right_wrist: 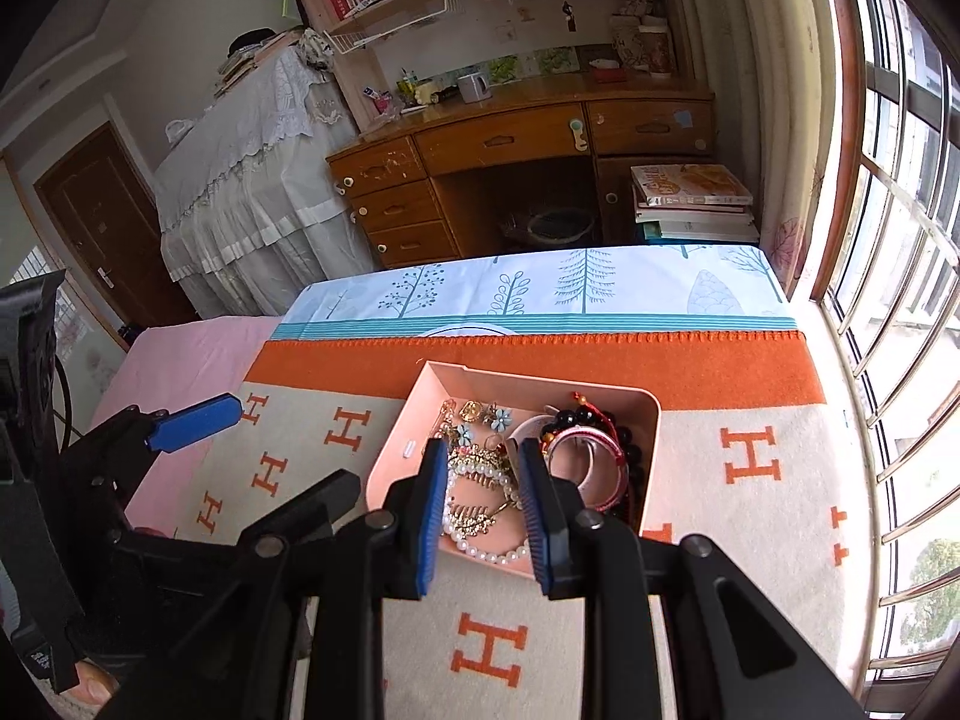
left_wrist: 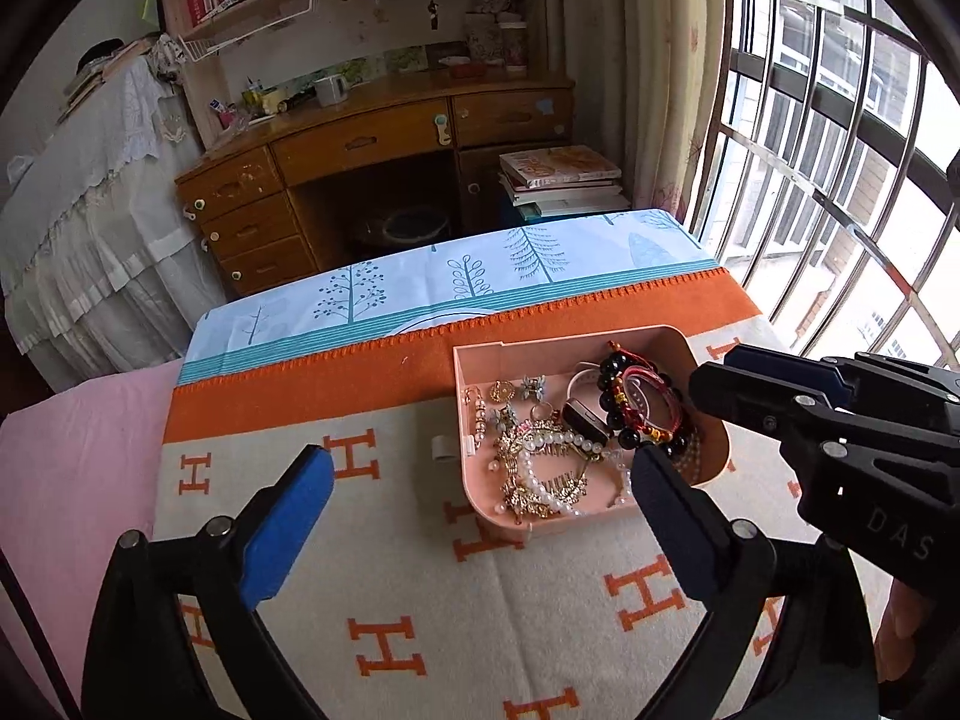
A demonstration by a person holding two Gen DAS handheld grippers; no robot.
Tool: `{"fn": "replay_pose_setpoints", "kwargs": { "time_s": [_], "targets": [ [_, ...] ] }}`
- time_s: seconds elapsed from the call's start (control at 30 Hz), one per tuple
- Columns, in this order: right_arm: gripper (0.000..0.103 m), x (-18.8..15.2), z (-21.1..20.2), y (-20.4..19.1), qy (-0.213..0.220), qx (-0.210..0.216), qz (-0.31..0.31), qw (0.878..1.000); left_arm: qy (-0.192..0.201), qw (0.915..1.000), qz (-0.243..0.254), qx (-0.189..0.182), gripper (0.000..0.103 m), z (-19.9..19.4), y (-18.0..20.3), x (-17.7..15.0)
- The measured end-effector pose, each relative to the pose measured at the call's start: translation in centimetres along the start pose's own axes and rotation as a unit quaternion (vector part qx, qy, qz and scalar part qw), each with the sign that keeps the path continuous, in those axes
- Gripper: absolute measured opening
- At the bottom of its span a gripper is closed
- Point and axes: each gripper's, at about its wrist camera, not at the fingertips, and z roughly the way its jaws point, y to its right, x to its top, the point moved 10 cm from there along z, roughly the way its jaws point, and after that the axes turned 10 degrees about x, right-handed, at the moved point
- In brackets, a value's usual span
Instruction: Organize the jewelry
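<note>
A pink tray [left_wrist: 474,360] [right_wrist: 390,450] sits on a cream blanket with orange H letters. It holds a tangle of jewelry: a white pearl string [left_wrist: 540,480] [right_wrist: 492,552], gold pieces [left_wrist: 522,438], dark bead bracelets with red cord [left_wrist: 636,396] [right_wrist: 600,426] and small flower earrings [right_wrist: 501,417]. My left gripper [left_wrist: 480,468] is wide open, hovering over the tray's near left side, empty. My right gripper [right_wrist: 483,468] is partly open with nothing between its pads, above the pearl string and gold pieces. It also shows in the left wrist view [left_wrist: 714,372], by the bracelets.
The blanket [left_wrist: 390,570] covers a table with a blue tree-print cloth [left_wrist: 480,276] behind and a pink cloth [left_wrist: 72,450] at left. A small white clip [left_wrist: 444,450] lies left of the tray. A wooden desk, book stack and barred window stand beyond.
</note>
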Motion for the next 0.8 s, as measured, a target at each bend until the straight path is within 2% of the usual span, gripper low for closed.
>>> {"fn": "replay_pose_setpoints", "kwargs": {
  "time_s": [0.23,0.37,0.47,0.7,0.8],
  "targets": [
    [0.025,-2.9,-2.9,-1.2,0.016,-0.016,-0.013,1.000,0.002,0.9999,0.011,-0.009,0.102,-3.1,0.5,-4.4],
    [0.032,-6.1,-3.8,-1.7,0.013,-0.019,-0.022,0.999,-0.006,0.9998,-0.003,-0.017,0.102,-4.0,0.5,-7.8],
    [0.033,-9.0,-4.1,-2.0,0.003,-0.027,-0.027,0.999,-0.010,0.9996,-0.018,-0.019,0.102,-4.7,0.5,-10.2],
    [0.033,-14.3,-5.3,-2.4,-0.009,-0.033,-0.016,0.999,-0.005,0.9984,-0.056,0.007,0.102,-7.0,-0.2,-13.9],
    [0.037,-15.6,-6.1,-2.7,-0.008,-0.030,-0.011,0.999,-0.003,0.9975,-0.066,0.027,0.102,-8.1,-0.8,-14.7]
  ]
}}
